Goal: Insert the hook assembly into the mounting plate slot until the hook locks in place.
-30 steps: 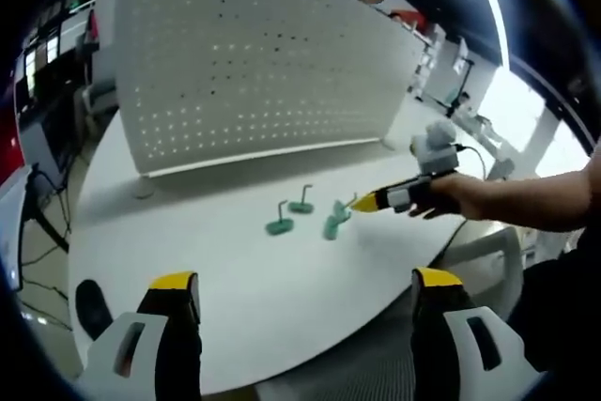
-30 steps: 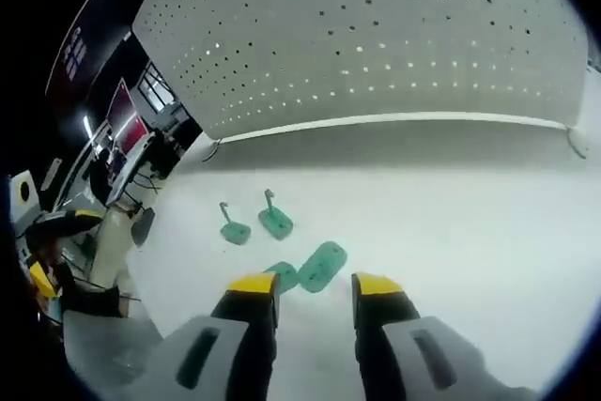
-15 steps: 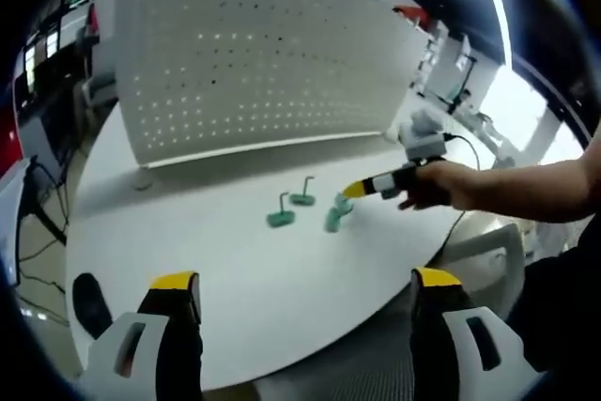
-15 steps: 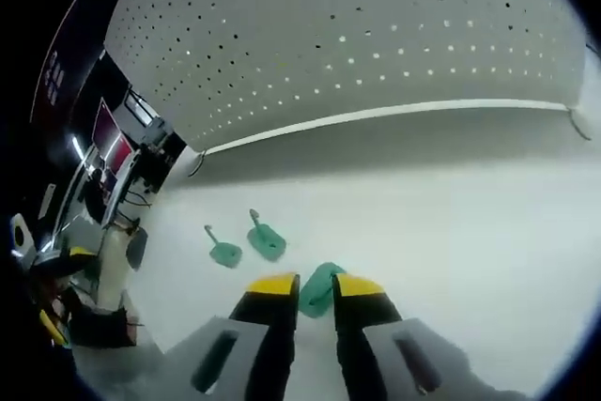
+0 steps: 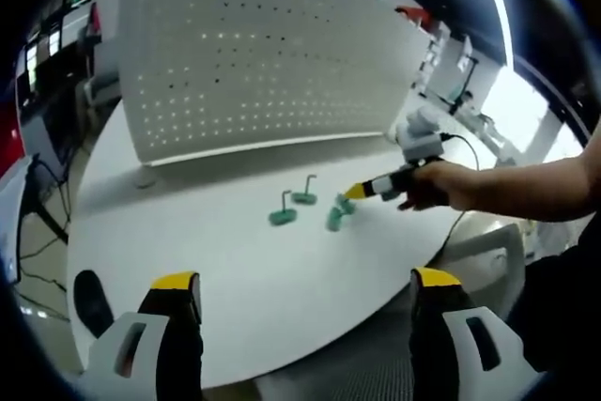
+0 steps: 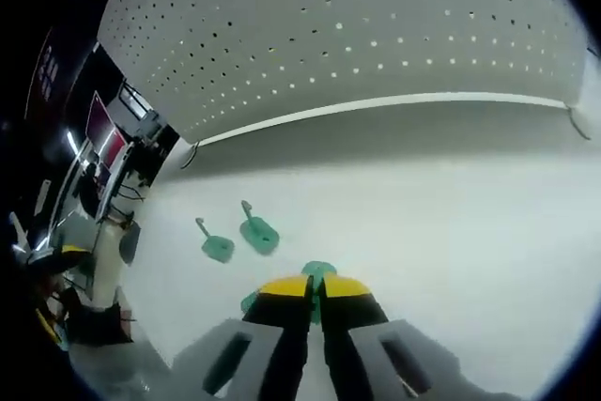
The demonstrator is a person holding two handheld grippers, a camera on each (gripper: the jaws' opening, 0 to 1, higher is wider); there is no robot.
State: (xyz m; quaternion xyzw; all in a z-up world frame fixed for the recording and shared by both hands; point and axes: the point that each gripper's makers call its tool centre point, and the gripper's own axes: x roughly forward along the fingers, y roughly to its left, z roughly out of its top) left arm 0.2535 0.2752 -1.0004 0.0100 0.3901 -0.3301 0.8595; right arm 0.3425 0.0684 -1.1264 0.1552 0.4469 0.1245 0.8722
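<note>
Right tool (image 6: 315,290) now pinching shut on a green plate (image 6: 317,272), where half a second back the jaws were standing apart around it and a second back well clear. Plate edge peeking up between the yellow tips, a second green piece (image 6: 249,302) lying just left of them on the table (image 6: 470,232). Meaning, by judgement: grasp secured, lifting and mating still to come (nothing locked yet).

Left tool (image 5: 305,302) hanging wide open and empty at the near table edge, unchanged over the last second, so likely waiting to take a hook.

Farther out, two hooks (image 6: 217,247) (image 6: 259,233) standing on their green bases, side by side, apart from the gripped plate; neither shifted. Seen from the left gripper view, the right tool (image 5: 355,192) reaching in from the right, a hand (image 5: 427,185) behind it, tips down at the plate beside the hooks (image 5: 283,216).

Beyond, a white pegboard (image 6: 376,35) standing upright along the back of the table.
</note>
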